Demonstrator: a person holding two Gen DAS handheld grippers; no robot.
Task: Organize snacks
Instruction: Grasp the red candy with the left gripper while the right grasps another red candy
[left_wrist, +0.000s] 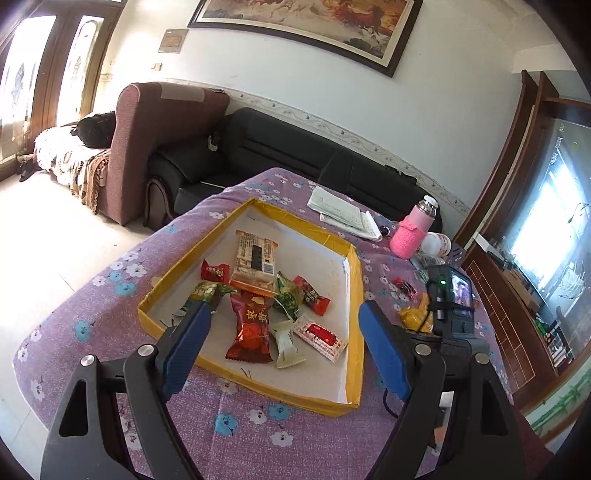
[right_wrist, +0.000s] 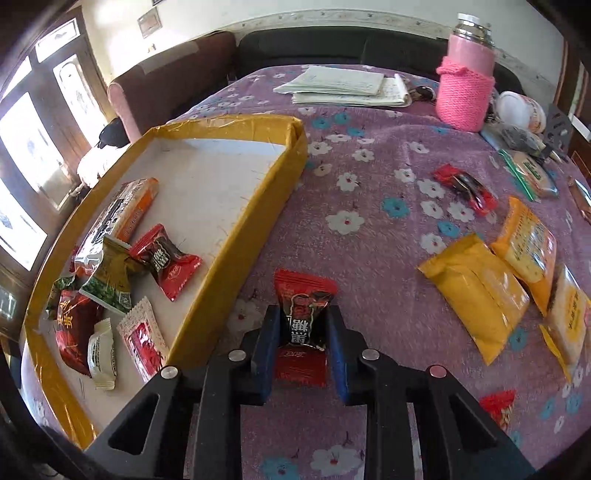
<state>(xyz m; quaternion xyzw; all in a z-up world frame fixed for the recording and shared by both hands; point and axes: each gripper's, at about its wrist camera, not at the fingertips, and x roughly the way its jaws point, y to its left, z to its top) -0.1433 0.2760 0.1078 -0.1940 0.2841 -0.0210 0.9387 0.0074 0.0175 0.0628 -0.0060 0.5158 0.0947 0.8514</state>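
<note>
Tablecloth (right_wrist: 369, 258): purple, fuzzy, printed with white and blue flowers; it covers the whole table.
Tray (right_wrist: 236, 236): shallow cardboard box, yellow taped rim, flat white floor; several wrapped snacks already lie inside.
Yellow packets (right_wrist: 476, 291): flat, glossy pouches lying loose on the cloth, well to the right of the tray.
Right gripper (right_wrist: 303, 328): clamped on a red candy (right_wrist: 304, 314), a crinkly foil wrapper with dark print, standing roughly upright between the blue pads.
Key relation: the tray's near wall lies just left of the held candy, so the likely next move is a short carry leftward over that rim; the right hand is nearer.
Left gripper (left_wrist: 284, 325): spread wide and empty, poised above the tray's near end.
Small red candy (right_wrist: 463, 186): twisted wrapper, loose on the cloth farther off.
</note>
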